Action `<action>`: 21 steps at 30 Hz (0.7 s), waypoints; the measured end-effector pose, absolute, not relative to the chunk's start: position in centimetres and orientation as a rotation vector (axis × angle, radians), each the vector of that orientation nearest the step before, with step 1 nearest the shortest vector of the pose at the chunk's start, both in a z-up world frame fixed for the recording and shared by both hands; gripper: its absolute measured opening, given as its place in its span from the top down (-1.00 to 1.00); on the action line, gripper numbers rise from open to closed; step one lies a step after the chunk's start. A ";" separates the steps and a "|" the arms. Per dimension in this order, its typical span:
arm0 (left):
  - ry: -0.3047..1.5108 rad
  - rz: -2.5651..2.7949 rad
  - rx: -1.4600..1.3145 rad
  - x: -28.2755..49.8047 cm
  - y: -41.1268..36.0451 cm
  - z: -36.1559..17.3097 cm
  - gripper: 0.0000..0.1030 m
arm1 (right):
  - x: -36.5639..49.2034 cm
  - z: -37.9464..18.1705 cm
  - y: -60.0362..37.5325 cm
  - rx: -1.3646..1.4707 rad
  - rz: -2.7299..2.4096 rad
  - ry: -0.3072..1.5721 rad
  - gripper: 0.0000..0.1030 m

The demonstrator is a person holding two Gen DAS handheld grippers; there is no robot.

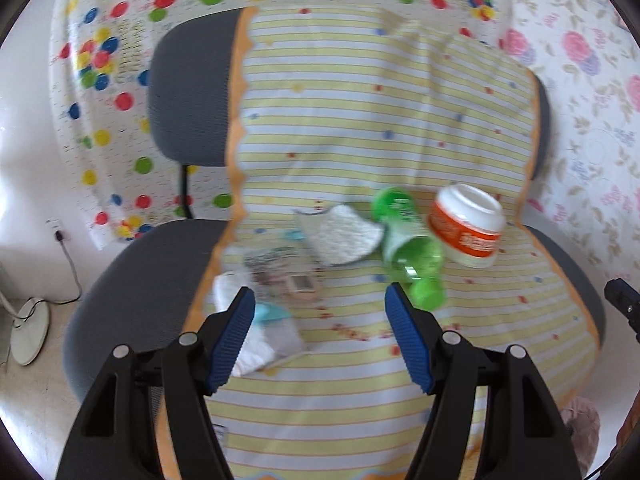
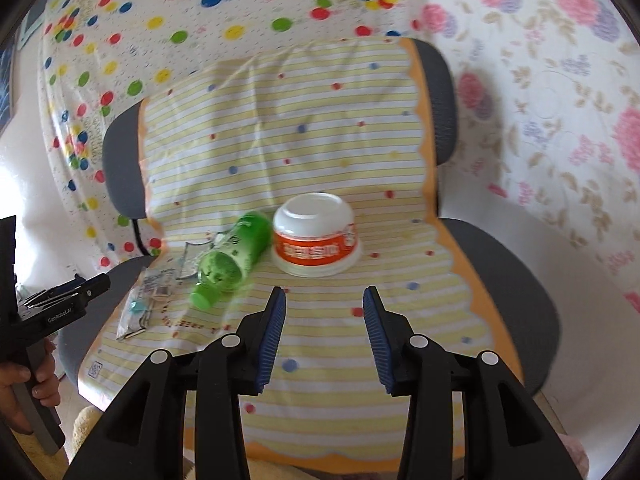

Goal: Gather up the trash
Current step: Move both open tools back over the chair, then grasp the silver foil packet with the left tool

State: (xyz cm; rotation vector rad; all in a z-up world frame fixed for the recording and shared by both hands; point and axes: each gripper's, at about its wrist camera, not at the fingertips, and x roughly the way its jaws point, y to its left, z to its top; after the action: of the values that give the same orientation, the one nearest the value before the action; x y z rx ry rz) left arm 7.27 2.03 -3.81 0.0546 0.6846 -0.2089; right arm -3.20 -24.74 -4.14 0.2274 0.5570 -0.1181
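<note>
Trash lies on a yellow-striped cloth [image 1: 360, 120] draped over a grey chair. A green plastic bottle [image 1: 404, 240] [image 2: 232, 256] rests on its side, cap toward me. Right of it an orange-and-white bowl [image 1: 466, 226] [image 2: 316, 236] sits upside down. A white crumpled pad [image 1: 344, 234], a clear wrapper [image 1: 280, 268] [image 2: 152, 284] and a white tissue packet [image 1: 260, 344] lie to the left. My left gripper [image 1: 320, 290] hovers open above the wrappers, holding nothing. My right gripper [image 2: 325, 291] is open in front of the bowl, also holding nothing.
The chair seat [image 1: 132, 280] shows bare grey at the left edge. A dotted sheet [image 1: 120, 60] and a floral sheet [image 2: 560, 100] hang behind. A white stand base [image 1: 30, 332] and a cable [image 1: 72, 264] are on the floor at left. A hand [image 2: 16, 392] holds the other gripper's handle.
</note>
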 end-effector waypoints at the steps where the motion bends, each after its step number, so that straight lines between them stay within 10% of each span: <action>1: 0.693 -0.191 0.051 7.8 2.8 -4.0 -0.28 | -2.5 -4.1 -24.3 0.223 -0.106 0.559 0.18; 21: 0.768 -0.018 0.106 15.6 9.1 -7.4 -0.31 | 7.9 -6.7 -19.4 0.208 0.031 0.654 0.06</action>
State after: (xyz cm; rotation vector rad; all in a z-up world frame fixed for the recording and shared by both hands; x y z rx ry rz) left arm 15.65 9.08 -7.42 0.1064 0.7681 -0.0180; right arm 7.92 -19.36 -6.75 0.2084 0.6544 0.0315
